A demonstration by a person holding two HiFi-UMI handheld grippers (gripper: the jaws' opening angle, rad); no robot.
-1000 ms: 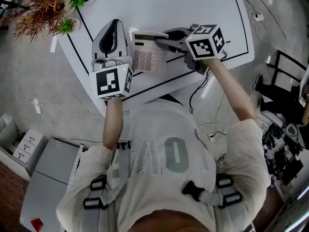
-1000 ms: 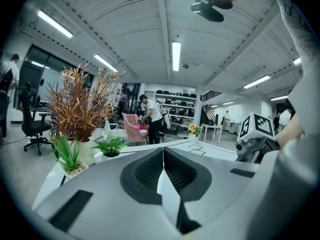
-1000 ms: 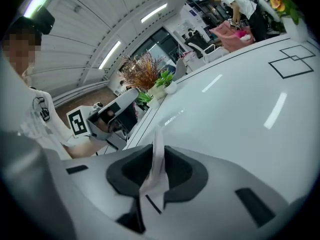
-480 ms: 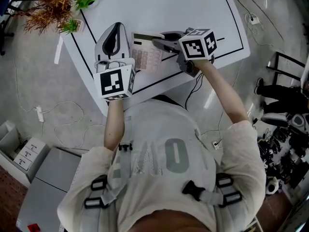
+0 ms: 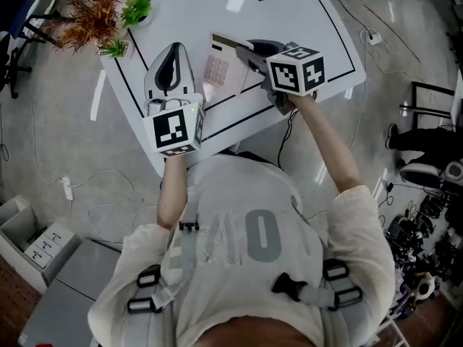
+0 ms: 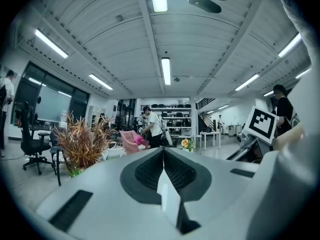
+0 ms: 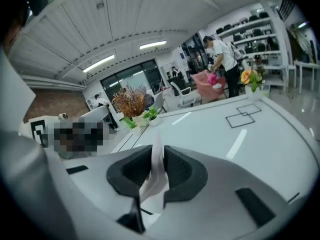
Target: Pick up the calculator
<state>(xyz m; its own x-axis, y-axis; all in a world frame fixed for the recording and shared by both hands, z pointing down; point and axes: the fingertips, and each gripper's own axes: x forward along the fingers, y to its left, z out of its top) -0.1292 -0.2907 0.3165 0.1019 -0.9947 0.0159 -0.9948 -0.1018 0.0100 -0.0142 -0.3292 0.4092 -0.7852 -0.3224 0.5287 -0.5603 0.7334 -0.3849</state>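
Lift step in hand: calculator point(image 5: 220, 68), upper centre, being held tilted over table point(image 5: 296, 13), clamped edge-on in right gripper point(image 5: 242, 52). Left gripper point(image 5: 172, 50) jaws together, empty. Next: steady rise needed, no slip.

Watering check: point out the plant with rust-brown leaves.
The tall spiky plant at the table's corner; the two small plants beside it are bright green.

Calculator point(image 5: 219, 69) over table point(image 5: 304, 20), between left gripper point(image 5: 173, 49) and right gripper point(image 5: 246, 53)

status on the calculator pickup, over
Right gripper shut on calculator, tilted, raised off table. Left gripper shut beside it. Plants at the corner, not in the way.
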